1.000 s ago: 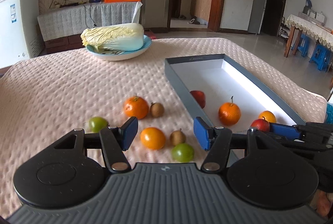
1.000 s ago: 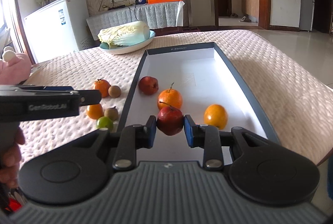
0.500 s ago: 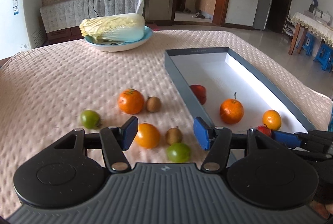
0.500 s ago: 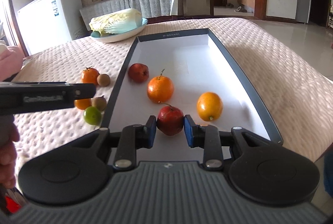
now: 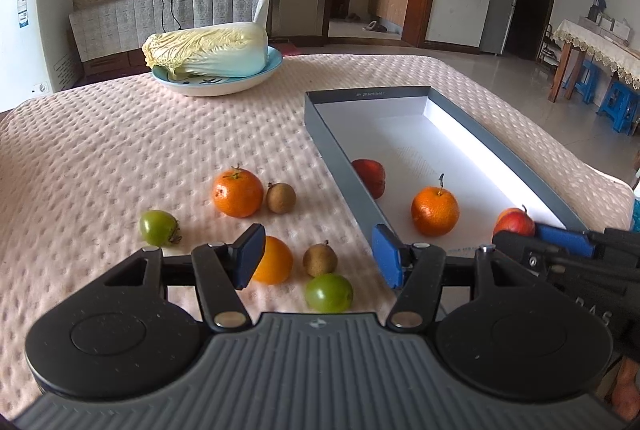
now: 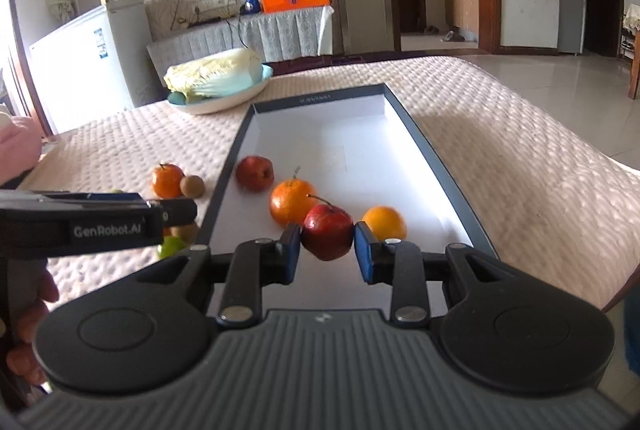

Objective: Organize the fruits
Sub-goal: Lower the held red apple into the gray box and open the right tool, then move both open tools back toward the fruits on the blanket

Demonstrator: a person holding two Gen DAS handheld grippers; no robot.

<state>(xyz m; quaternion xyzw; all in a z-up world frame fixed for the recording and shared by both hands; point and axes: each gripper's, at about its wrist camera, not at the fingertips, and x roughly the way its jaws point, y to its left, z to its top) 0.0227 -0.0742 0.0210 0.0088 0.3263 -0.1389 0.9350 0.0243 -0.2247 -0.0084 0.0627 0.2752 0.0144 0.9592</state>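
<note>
The right gripper (image 6: 327,250) was over the near end of the grey tray (image 6: 432,154), and a red apple (image 6: 327,236) sat between its blue pads. The pads were right at the apple's sides and seemed to press on it still. Behind that apple, inside the tray, lay an orange with a stem (image 6: 291,206), a smooth orange (image 6: 385,223) and another red apple (image 6: 255,173) close to the left wall. The left gripper (image 5: 318,257) hung over the pink bumpy cloth (image 5: 120,158) just left of the tray, with its pads wide apart and nothing between them. Under it and ahead of it, fruit waited on the cloth: a smooth orange fruit (image 5: 274,261), a small brown fruit (image 5: 320,260), and a green fruit (image 5: 329,293) nearest the camera. Farther out lay an orange with a leaf (image 5: 237,192) with another brown fruit (image 5: 281,197) beside it, and off to the left a second green fruit (image 5: 158,227). At the far side of the cloth a cabbage (image 5: 208,48) lay on a blue plate (image 5: 276,64). A hand (image 6: 28,330) held the left gripper at the edge of the right camera's view.
</note>
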